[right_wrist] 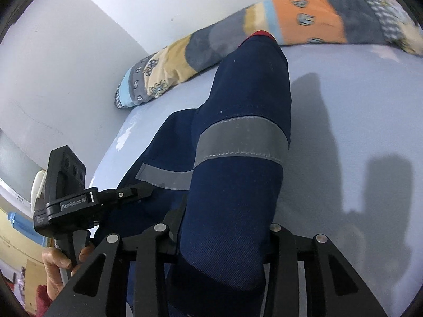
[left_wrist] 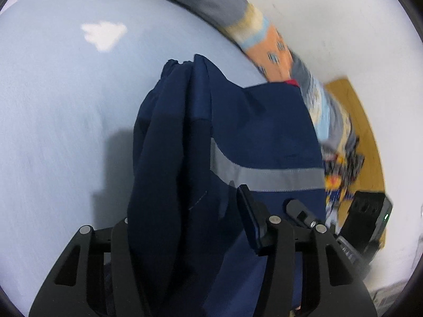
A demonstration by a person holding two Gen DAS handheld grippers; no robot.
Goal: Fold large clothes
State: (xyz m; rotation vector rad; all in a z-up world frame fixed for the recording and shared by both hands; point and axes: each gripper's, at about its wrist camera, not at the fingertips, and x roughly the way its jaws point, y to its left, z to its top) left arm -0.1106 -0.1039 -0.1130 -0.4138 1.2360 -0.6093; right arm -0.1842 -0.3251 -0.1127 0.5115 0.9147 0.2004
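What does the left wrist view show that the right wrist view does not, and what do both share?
Only the left wrist view shows a wooden board by the wall. Only the right wrist view shows a person's hand on the left gripper. Both show the navy garment with a grey stripe, the patterned blanket and the pale blue sheet.

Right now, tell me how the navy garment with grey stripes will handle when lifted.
Navy work garment with grey reflective stripes: probably floppy, since it drapes from the right gripper. Likely fairly heavy, judging by its thick twill. Its bunched folds may sag and shift.
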